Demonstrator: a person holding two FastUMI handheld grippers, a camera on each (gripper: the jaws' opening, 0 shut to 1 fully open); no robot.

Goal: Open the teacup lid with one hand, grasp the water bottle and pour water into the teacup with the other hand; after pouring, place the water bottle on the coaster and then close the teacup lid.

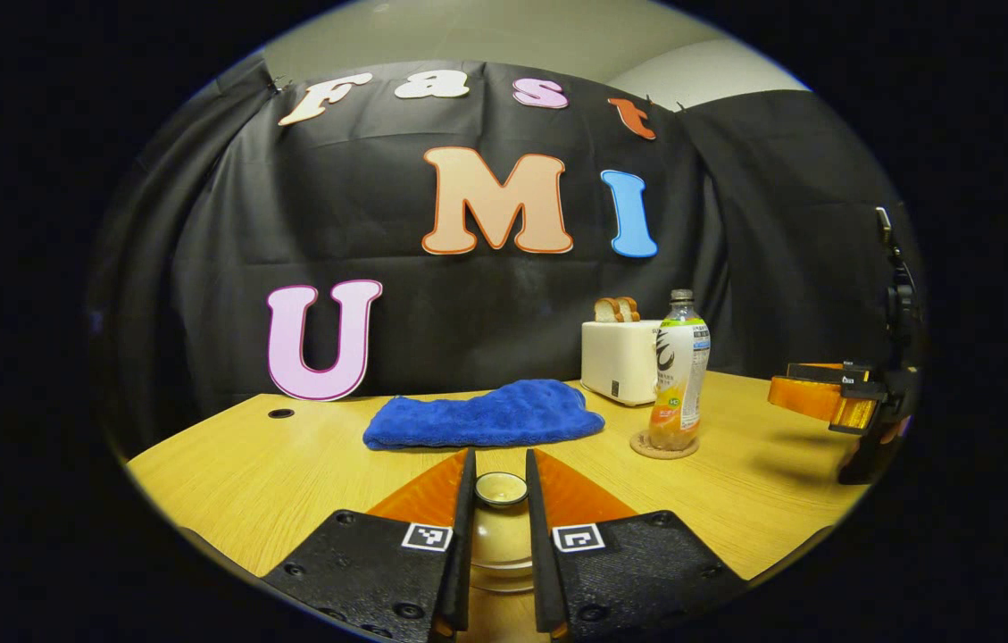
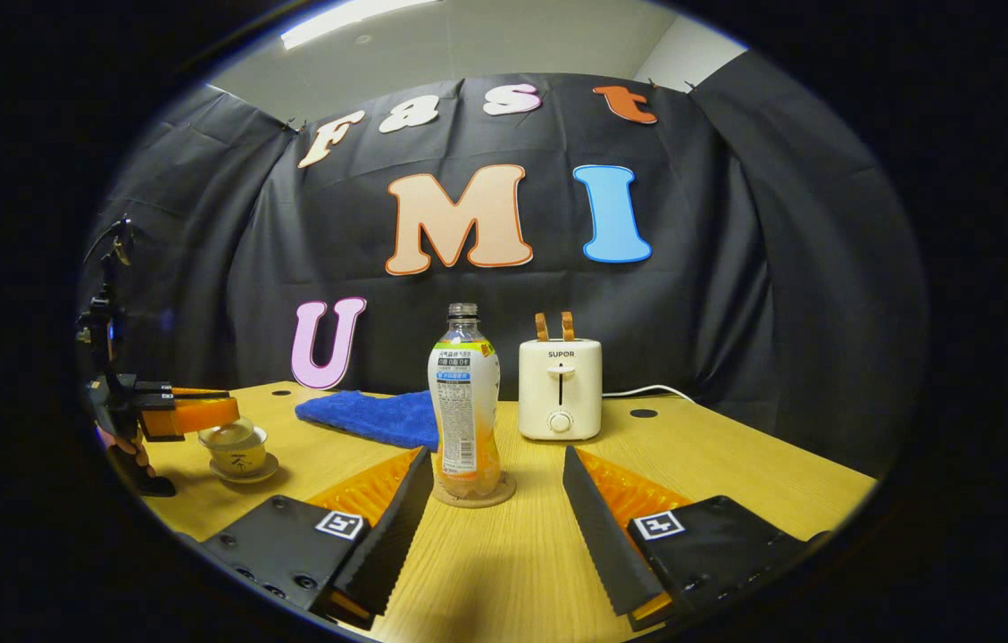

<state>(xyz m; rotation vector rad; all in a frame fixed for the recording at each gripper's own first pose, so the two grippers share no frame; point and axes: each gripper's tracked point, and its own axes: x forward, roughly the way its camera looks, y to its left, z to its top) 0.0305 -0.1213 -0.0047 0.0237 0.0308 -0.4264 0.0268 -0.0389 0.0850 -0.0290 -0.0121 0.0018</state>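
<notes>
Right gripper view takes in the wooden tabletop [image 2: 736, 473] first, with a blue cloth [image 2: 370, 415] lying near the back and a white toaster [image 2: 560, 388] holding two slices of bread beside it. In front of the toaster the water bottle [image 2: 464, 402] stands upright on a round coaster [image 2: 473, 493], uncapped as far as I can tell and with some orange drink in its lower part. The right gripper [image 2: 495, 509] has its fingers spread wide, apart from the bottle, which stands just beyond them in line with the gap. Off to the side, the left gripper [image 2: 200, 413] sits over the teacup [image 2: 236, 446], which rests on its small saucer [image 2: 244, 471]. Left gripper view looks down along the left gripper's own narrow fingers [image 1: 465, 500], which are closed on the knob of the teacup lid [image 1: 501, 488], the lid's dome showing between them lower down. Whether the lid is seated on the cup or just raised I cannot tell. By my reading, the task is either at its very start, lid gripped and bottle not yet taken, or at its very end, bottle set on the coaster and lid going on; these pictures alone do not settle which.
</notes>
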